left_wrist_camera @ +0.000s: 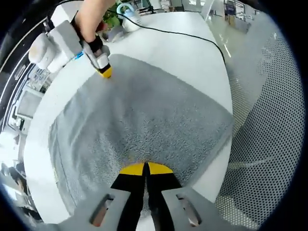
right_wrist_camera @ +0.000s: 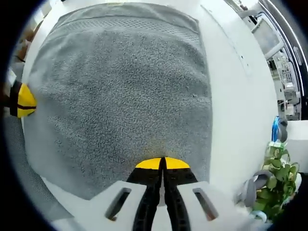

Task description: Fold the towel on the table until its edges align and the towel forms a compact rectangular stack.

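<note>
Towel [left_wrist_camera: 144,115] is lying flat on the white surface [left_wrist_camera: 192,53], grey and already looking doubled over, and both hand-held grippers are sitting at one of its edges with their yellow-tipped jaws pressed together. In the left gripper view, the left hand-held gripper [left_wrist_camera: 145,169] is resting with its tips on the near hem, jaws shut tight; whether cloth is pinched between them I cannot tell. Straight ahead of it, across the full spread of fabric, the right hand-held gripper [left_wrist_camera: 105,71] is touching the far corner. In the right gripper view, the right hand-held gripper [right_wrist_camera: 163,163] is likewise closed at the edge nearest it, with the towel stretching away in front, and a grip on cloth is just as unclear there. To do this fold well, I would judge that both should be catching all layers at matching corners, lifting together, and carrying the edge level across so the hems meet squarely. A potted plant [right_wrist_camera: 276,178] is standing off to its right, clear of the cloth.
</note>
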